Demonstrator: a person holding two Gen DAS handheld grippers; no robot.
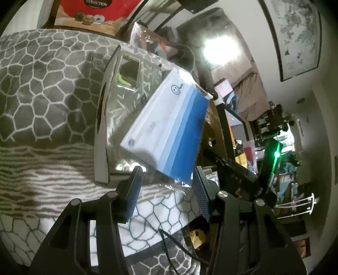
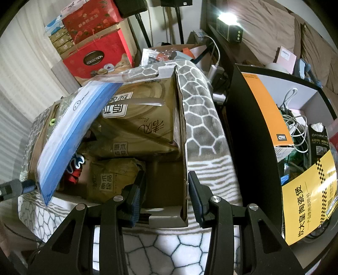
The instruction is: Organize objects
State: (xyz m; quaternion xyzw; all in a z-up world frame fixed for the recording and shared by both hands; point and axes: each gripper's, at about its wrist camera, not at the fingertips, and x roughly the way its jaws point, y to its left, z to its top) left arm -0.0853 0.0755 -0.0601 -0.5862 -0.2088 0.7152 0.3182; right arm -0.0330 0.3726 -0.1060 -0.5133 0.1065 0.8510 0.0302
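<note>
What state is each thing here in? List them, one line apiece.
Blue-and-white pack in clear plastic wrap: held aloft, tilted over the box.
Left gripper: shut on the pack's corner.
Right gripper: open, straddling the box's wall.
Brown cardboard box: open, holding brown tissue packs.
Grey honeycomb-pattern blanket: draped against the box's wall.
White lamp: lit.
</note>
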